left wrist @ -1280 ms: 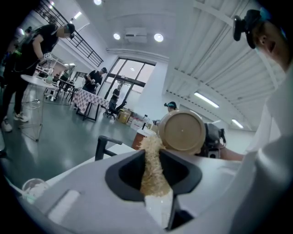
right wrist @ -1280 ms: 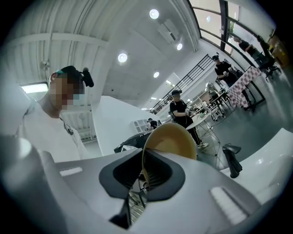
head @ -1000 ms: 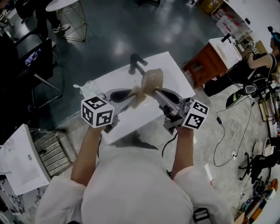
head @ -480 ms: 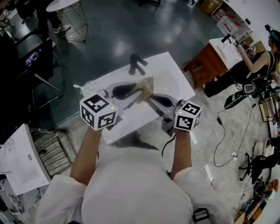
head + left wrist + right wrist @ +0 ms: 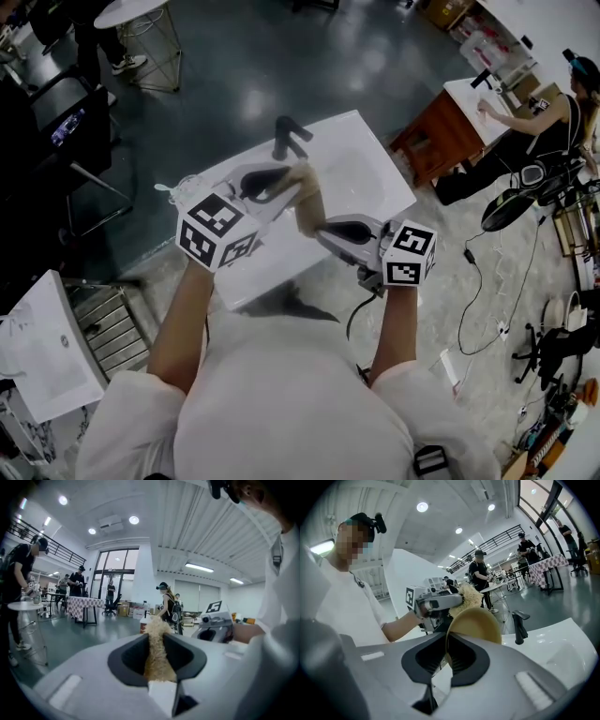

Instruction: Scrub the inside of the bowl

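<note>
Center frame, above the counter (image 5: 366,173), right gripper (image 5: 446,653) pinches the bowl (image 5: 478,620) rim, nearly closed; left gripper (image 5: 158,665), half open, clamps the scrubber (image 5: 471,595) by the rim. Brace bowl firmly, press scrubber inside, circle.

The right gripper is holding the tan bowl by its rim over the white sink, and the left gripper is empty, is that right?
No, the left gripper is not empty: the left gripper view shows its jaws shut on a tan fibrous scrubber. The right gripper does hold the tan bowl by its rim over the white sink.
</note>
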